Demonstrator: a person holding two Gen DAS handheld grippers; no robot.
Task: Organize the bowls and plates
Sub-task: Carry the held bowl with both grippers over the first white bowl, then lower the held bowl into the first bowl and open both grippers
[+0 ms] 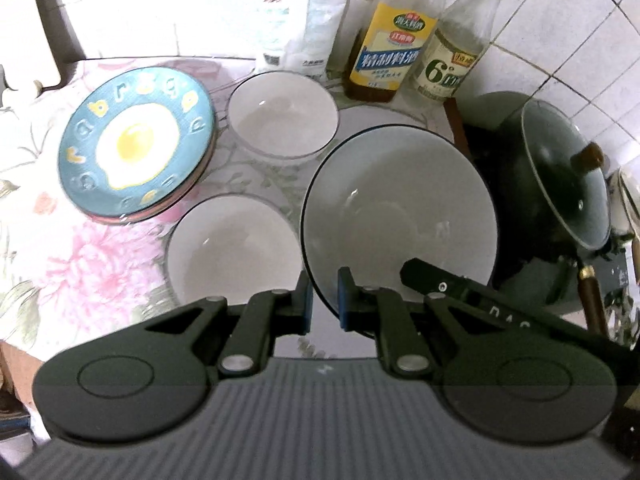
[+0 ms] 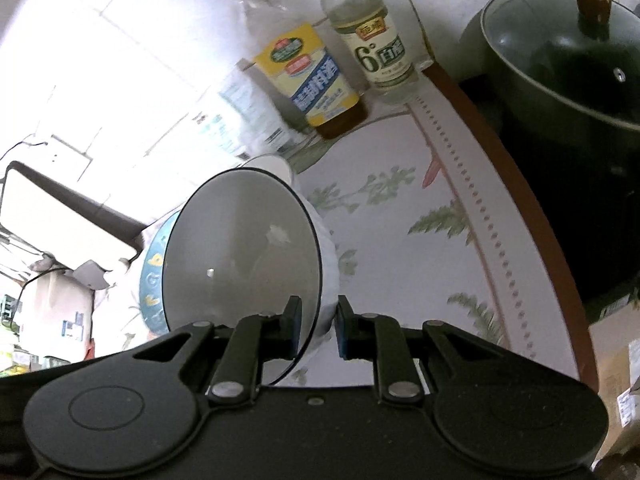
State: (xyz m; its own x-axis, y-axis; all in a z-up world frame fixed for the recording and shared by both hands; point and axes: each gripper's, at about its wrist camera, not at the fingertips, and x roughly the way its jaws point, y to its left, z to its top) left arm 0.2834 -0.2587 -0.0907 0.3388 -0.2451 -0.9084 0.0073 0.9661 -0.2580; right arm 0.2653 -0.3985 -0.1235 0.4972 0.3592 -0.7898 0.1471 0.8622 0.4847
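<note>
A large white bowl with a dark rim (image 1: 396, 208) hangs tilted above the flowered tablecloth (image 1: 60, 264). My left gripper (image 1: 325, 302) is shut on its near rim. The right gripper (image 2: 318, 326) is shut on the same bowl (image 2: 240, 256), with the rim and wall between its blue pads. One of its black fingers (image 1: 432, 280) shows at the bowl's lower right edge. Two smaller white bowls (image 1: 282, 114) (image 1: 236, 248) stand on the table. To their left is a stack of plates topped by a blue fried-egg plate (image 1: 136, 140).
Two bottles (image 1: 384, 40) (image 1: 456, 40) and a white bag (image 1: 316, 28) stand against the tiled wall. A dark pot with a glass lid (image 1: 560, 176) sits at the right, with a wooden handle (image 1: 592, 300) sticking out toward me. A dark chair back (image 1: 60, 20) is at the far left.
</note>
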